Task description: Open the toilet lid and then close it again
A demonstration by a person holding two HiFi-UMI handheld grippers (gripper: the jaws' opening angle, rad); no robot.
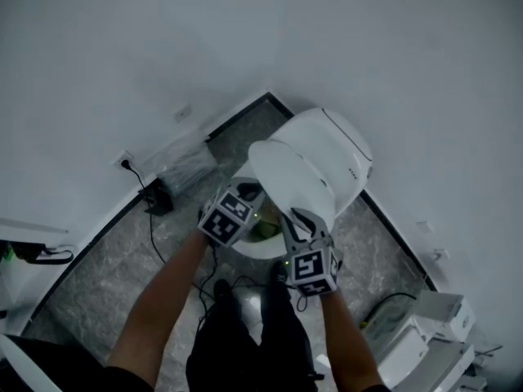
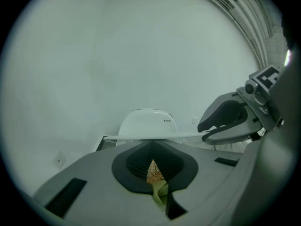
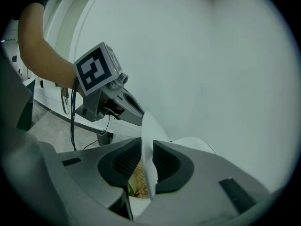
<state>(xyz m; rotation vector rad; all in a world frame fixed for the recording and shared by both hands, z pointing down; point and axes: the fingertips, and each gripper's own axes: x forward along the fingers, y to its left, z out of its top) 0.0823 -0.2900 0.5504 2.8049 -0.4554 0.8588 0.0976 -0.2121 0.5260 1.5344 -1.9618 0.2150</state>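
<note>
One lid (image 1: 294, 178), two grippers: right gripper (image 3: 147, 147) clamps it, left gripper (image 2: 151, 149) seemingly closed

The white plastic toilet lid (image 1: 290, 178) looks smooth and shiny, and so does the white rounded toilet back (image 1: 347, 141) behind it. The grey floor (image 1: 98, 292) looks like hard, speckled stone, and the white wall (image 1: 122, 55) is plain, smooth and dull. The grey left hand-held gripper (image 2: 155, 166) and the grey right hand-held gripper (image 3: 145, 166) look like smooth, dull plastic, their black pads (image 3: 167, 161) are ribbed and look like soft rubber, and the black and white marker cube (image 1: 229, 217) has flat, dull faces.
</note>
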